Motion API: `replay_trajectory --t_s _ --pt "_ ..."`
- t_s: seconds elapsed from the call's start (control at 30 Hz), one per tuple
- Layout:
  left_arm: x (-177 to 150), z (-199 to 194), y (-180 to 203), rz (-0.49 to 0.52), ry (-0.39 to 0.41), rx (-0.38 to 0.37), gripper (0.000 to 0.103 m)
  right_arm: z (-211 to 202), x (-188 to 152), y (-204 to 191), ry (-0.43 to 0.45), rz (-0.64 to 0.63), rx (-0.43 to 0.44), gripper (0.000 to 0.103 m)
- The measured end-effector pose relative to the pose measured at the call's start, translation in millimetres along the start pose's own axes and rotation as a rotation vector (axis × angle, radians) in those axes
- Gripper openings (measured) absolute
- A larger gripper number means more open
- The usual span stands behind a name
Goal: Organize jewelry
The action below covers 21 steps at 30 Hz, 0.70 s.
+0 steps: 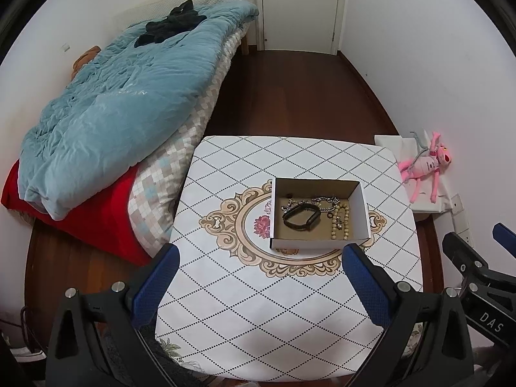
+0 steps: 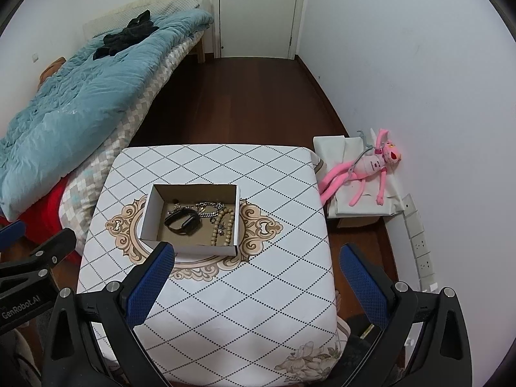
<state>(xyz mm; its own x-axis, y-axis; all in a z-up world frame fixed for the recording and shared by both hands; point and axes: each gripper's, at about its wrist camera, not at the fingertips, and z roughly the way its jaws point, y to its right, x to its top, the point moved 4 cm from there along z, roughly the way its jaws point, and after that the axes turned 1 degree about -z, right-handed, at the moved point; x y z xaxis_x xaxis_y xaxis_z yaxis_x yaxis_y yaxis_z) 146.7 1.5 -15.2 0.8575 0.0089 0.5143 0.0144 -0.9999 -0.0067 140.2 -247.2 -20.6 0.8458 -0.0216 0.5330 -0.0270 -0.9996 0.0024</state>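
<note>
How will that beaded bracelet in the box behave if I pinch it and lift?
The beaded bracelet will probably hang floppy, being round beads on a string. It lies against the silver chain, so that may snag and follow. The beads look smooth, perhaps slippery.

Matt cardboard box [image 1: 319,242], shiny metal chain [image 1: 325,201], glossy beads [image 1: 342,222], smooth printed tablecloth [image 1: 258,306], polished wood floor [image 1: 290,96]

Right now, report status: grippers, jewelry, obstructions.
Left gripper and right gripper open, empty, above table. Black band, silver chains, beads all inside cardboard box. Nothing blocking.
</note>
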Motion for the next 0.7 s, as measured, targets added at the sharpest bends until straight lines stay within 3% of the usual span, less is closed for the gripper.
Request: replay_trajectory --t_s 0.7 --pt "-2.7 -2.2 -0.4 0.003 -0.004 0.001 0.103 -1.2 -3.7 -2.9 -0.011 -0.013 0.001 0.103"
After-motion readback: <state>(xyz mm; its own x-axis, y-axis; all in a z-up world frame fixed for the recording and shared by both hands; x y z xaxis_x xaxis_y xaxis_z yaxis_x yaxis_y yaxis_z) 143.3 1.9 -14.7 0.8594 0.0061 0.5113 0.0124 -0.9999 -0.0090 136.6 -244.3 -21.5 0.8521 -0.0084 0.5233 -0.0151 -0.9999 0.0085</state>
